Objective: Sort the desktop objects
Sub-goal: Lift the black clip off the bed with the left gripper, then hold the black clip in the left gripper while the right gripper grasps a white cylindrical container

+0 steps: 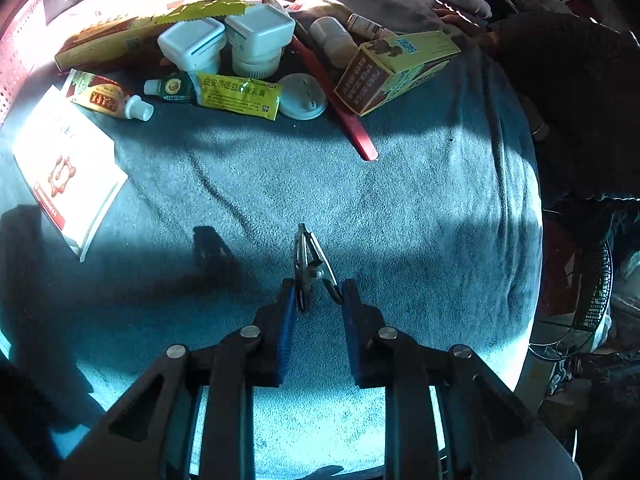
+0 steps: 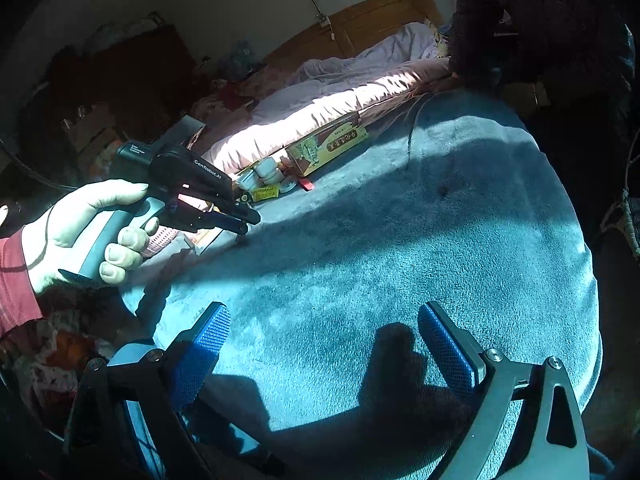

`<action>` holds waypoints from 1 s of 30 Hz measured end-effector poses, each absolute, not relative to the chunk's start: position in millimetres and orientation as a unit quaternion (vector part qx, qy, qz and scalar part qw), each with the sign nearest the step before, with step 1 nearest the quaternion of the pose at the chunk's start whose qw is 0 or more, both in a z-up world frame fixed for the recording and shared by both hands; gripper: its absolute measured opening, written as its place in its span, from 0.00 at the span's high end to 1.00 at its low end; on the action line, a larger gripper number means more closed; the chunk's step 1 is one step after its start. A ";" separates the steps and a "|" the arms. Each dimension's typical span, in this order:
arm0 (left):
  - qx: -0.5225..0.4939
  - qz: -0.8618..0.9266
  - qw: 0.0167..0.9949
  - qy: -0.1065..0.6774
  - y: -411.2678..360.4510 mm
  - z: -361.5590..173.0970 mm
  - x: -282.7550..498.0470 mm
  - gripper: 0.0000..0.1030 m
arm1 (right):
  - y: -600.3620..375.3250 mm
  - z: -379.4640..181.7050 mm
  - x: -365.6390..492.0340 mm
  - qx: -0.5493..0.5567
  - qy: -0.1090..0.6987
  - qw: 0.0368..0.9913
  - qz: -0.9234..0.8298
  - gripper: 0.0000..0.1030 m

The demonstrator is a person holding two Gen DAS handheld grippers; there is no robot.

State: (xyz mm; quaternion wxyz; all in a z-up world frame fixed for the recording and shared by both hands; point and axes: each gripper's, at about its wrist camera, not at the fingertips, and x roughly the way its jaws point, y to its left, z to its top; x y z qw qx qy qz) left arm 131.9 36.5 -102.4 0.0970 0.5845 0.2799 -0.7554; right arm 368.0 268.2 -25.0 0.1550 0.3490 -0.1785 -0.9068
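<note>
The left gripper (image 1: 318, 292) was nearly closed, its blue pads pinching the handles of a metal nail clipper (image 1: 308, 266) just above the blue blanket (image 1: 420, 220). The right gripper (image 2: 324, 344) hung with jaws spread wide and nothing between them. A hand (image 2: 76, 232) held the left tool. Tubes, jars and boxes lay along the blanket's far edge, a red strip (image 1: 340, 108) among them.

Black two-finger grippers with blue ribbed pads

The left gripper (image 1: 318, 292) has black linked arms joined by round silver pins. The right gripper (image 2: 324, 344) has the same blue textured pads (image 2: 200, 356) on black brackets. At mid-left of the right view, a hand (image 2: 80, 236) with a red ribbed sleeve (image 2: 16, 280) shows a grey handle and white lettering on the black housing.
</note>
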 end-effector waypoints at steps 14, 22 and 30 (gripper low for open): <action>0.524 -0.817 0.096 0.219 7.8 -110.3 141.6 0.77 | 224.1 24.0 242.4 0.337 -0.064 0.221 -0.913 0.11; 0.528 -0.807 0.072 0.254 -5.2 -131.8 148.8 0.77 | 179.8 45.8 67.3 0.344 -0.181 0.408 -0.826 0.09; 0.516 -0.815 0.060 0.258 -9.5 -133.9 147.7 0.77 | 180.8 3.3 -22.5 0.502 -0.136 0.298 -0.800 0.47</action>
